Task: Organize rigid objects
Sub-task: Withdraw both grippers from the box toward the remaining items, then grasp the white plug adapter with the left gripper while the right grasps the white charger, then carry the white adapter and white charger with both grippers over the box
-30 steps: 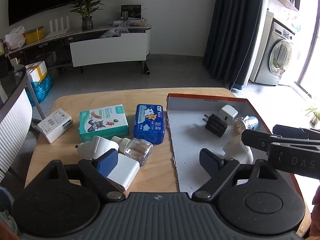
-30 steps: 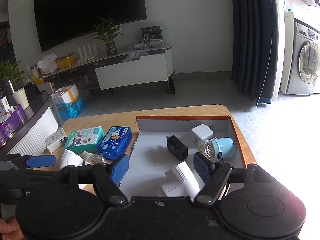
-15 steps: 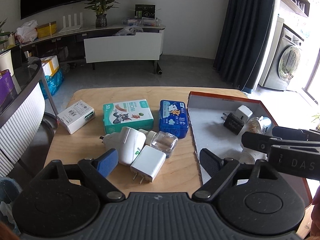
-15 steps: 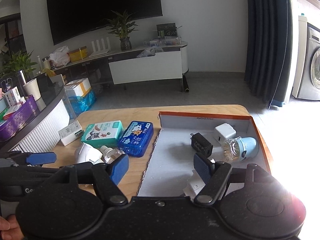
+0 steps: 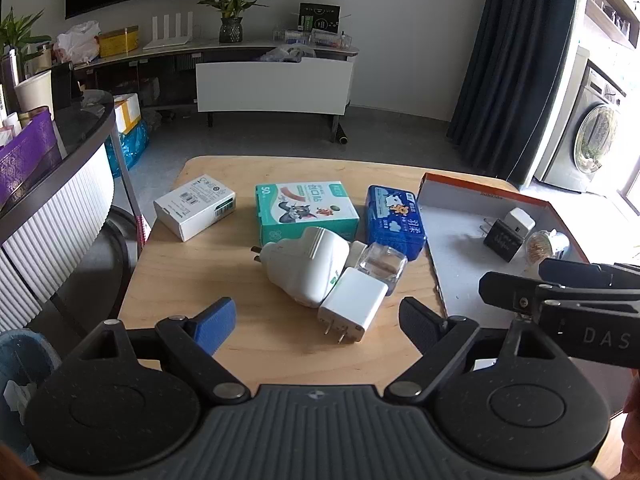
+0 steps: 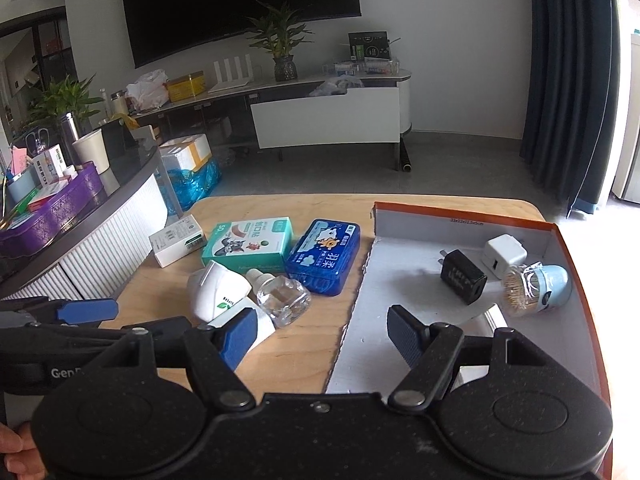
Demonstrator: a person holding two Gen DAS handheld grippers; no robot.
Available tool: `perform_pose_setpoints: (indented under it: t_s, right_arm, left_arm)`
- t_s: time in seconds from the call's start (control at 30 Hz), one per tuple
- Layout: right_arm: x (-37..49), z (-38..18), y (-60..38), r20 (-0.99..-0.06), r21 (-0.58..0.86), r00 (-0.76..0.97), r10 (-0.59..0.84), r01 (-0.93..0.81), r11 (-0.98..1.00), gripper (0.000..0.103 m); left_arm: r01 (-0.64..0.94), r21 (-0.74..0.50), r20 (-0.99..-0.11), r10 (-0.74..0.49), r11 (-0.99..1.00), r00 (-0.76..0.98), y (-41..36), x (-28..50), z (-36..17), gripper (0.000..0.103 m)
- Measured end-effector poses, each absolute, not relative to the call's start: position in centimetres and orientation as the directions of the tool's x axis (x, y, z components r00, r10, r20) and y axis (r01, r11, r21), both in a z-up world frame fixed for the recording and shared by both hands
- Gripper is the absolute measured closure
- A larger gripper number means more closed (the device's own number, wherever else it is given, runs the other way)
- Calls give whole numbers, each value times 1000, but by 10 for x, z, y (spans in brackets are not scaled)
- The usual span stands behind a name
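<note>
Left gripper [image 5: 316, 322]: we see its jaws standing wide with nothing between the pads, hovering over the near part of the wooden table [image 5: 168, 280]
Right gripper [image 6: 324, 330]: we see it wide too, holding nothing, over the left edge of the box lid [image 6: 460, 210]
White charger [image 5: 354, 310]: flat on the table just ahead of our left gripper, prongs toward us, touching the white plug-in device
White plug-in device [image 5: 306, 266]: on its side mid-table, prongs to the left
Clear bottle [image 5: 380, 260]: lying beside the device, up against the blue case
Blue case [image 5: 396, 220]: on the table, just left of the lid
Green box [image 5: 306, 210]: behind the device, beside the blue case
White carton [image 5: 195, 206]: near the table's left edge, apart from the others
In the lid: we count a black adapter [image 6: 463, 277], a white cube charger [image 6: 503, 254] and a toothpick jar [image 6: 536, 288] on its side, clustered toward the far right corner
</note>
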State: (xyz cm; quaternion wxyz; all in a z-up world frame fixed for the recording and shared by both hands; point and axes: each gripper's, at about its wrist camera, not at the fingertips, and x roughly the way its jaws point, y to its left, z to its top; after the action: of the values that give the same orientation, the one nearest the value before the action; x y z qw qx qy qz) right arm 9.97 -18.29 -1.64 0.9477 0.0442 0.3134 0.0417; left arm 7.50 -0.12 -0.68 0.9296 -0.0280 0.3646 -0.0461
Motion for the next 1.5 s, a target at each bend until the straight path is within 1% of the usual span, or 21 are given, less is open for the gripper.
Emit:
perform_pose_setpoints:
  t_s: [0.3, 0.37, 0.43, 0.6, 0.7, 0.83, 0.87, 0.93, 0.97, 1.0, 1.03, 1.13, 1.3, 1.4, 1.5]
  right_arm:
    - [99, -28, -180, -607, 125, 784, 126, -62, 990, 18]
    - [99, -29, -181, -609, 131, 783, 129, -61, 990, 18]
    - [99, -30, -183, -609, 134, 782, 129, -58, 989, 18]
    - [98, -34, -188, -613, 145, 780, 128, -48, 988, 18]
    - [99, -35, -190, -614, 151, 778, 131, -47, 987, 18]
    - [103, -37, -189, -617, 153, 775, 135, -50, 987, 18]
    - [104, -39, -189, -619, 157, 773, 138, -50, 986, 18]
    - [107, -42, -188, -624, 163, 768, 143, -51, 985, 18]
    - [109, -44, -187, -627, 164, 765, 145, -53, 985, 18]
    - [110, -45, -185, -630, 163, 762, 150, -58, 985, 18]
    - [111, -47, -183, -633, 162, 759, 153, -64, 985, 18]
    - [115, -51, -177, -642, 165, 748, 166, -77, 983, 18]
    - [123, -59, -163, -657, 181, 727, 200, -105, 978, 18]
    - [133, -66, -151, -667, 185, 712, 219, -127, 975, 17]
    - [145, -72, -139, -677, 194, 695, 240, -146, 970, 17]
  left_arm:
    - [7, -86, -710, -66, 996, 701, 19, 94, -28, 12]
    - [10, -87, -710, -69, 996, 701, 18, 103, -32, 11]
    - [22, -81, -707, -73, 996, 703, 16, 113, -36, 8]
    - [44, -73, -712, -83, 996, 697, 13, 140, -50, 8]
    - [54, -82, -699, -96, 995, 708, 17, 151, -55, 4]
    - [87, -78, -700, -116, 993, 705, 18, 161, -62, 4]
    - [90, -77, -702, -119, 993, 703, 18, 162, -64, 5]
    - [105, -77, -693, -129, 992, 709, 18, 165, -66, 10]
    - [113, -70, -685, -130, 991, 717, 17, 164, -68, 10]
    - [126, -58, -673, -132, 990, 727, 15, 163, -68, 16]
    - [138, -43, -665, -131, 990, 735, 13, 162, -69, 18]
    - [142, -51, -646, -141, 989, 750, 14, 156, -70, 18]
    - [117, -59, -662, -126, 991, 739, 22, 142, -63, 18]
    - [71, -46, -651, -84, 996, 754, 31, 130, -52, 18]
    - [24, -67, -641, -61, 997, 765, 43, 118, -39, 18]
